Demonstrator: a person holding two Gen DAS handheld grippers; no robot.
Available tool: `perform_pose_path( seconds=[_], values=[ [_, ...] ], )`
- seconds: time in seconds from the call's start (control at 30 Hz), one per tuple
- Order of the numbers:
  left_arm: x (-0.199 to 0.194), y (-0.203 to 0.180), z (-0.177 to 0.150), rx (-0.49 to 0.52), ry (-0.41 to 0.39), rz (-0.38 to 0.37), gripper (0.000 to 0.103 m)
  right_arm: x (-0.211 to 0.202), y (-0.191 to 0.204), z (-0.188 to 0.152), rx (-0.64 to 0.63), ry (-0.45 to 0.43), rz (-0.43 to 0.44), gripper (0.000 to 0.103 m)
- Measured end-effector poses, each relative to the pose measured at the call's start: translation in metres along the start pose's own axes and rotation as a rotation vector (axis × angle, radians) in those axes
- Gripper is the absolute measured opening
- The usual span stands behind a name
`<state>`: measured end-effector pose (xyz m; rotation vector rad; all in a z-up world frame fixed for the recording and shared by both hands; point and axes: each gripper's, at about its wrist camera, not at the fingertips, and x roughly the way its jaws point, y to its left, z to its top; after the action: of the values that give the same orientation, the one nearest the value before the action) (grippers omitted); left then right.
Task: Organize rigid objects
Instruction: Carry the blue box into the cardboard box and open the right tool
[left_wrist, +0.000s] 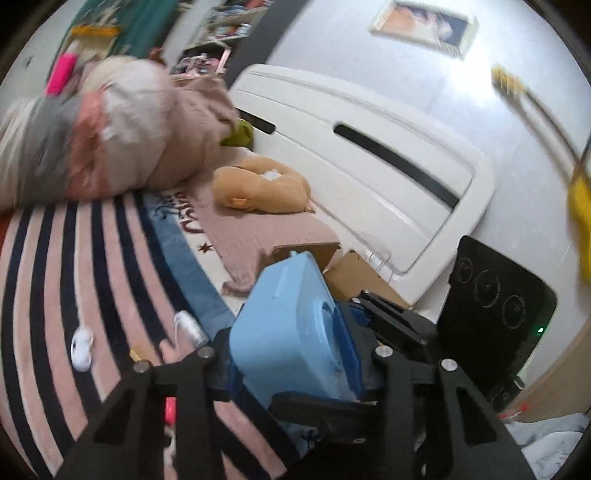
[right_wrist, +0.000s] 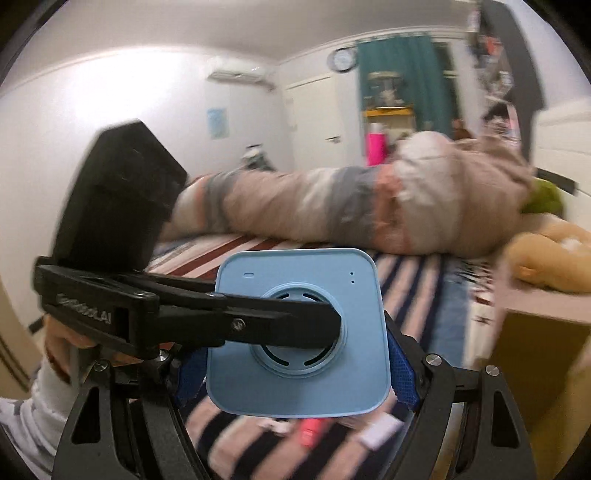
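A light blue square device (left_wrist: 291, 328) with a round grille (right_wrist: 299, 332) is held above a striped bed. My left gripper (left_wrist: 295, 354) is shut on it; its black finger (right_wrist: 258, 325) presses the round grille in the right wrist view. My right gripper (right_wrist: 295, 373) is shut on the same device, its blue pads (right_wrist: 402, 373) against the two sides. Its black body (left_wrist: 399, 325) shows to the right of the device in the left wrist view.
A pink and navy striped blanket (left_wrist: 74, 280) holds a white earbud case (left_wrist: 81, 349), a white spool (left_wrist: 190, 326) and a pink item (right_wrist: 312, 430). A cardboard box (left_wrist: 354, 273), a tan plush (left_wrist: 258, 190), piled bedding (left_wrist: 122, 125) and a white headboard (left_wrist: 369, 155) lie beyond.
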<state>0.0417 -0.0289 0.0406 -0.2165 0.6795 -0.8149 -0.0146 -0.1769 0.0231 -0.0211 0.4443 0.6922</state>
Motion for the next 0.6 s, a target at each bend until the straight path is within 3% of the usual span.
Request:
perform_pose_path(
  seconds=[0.13, 0.37, 0.6],
  values=[
    [0.055, -0.047, 0.018, 0.113, 0.097, 0.007, 0.036, -0.026, -0.048, -0.012, 0.094, -0.003, -0.080, 0.078],
    [0.143, -0.069, 0.025, 0.156, 0.259, -0.087, 0.035, -0.049, -0.118, -0.035, 0.249, 0.078, -0.165, 0.077],
    [0.169, -0.075, 0.010, 0.169, 0.342, -0.122, 0.035, -0.055, -0.130, -0.052, 0.245, 0.160, -0.223, 0.078]
  ],
)
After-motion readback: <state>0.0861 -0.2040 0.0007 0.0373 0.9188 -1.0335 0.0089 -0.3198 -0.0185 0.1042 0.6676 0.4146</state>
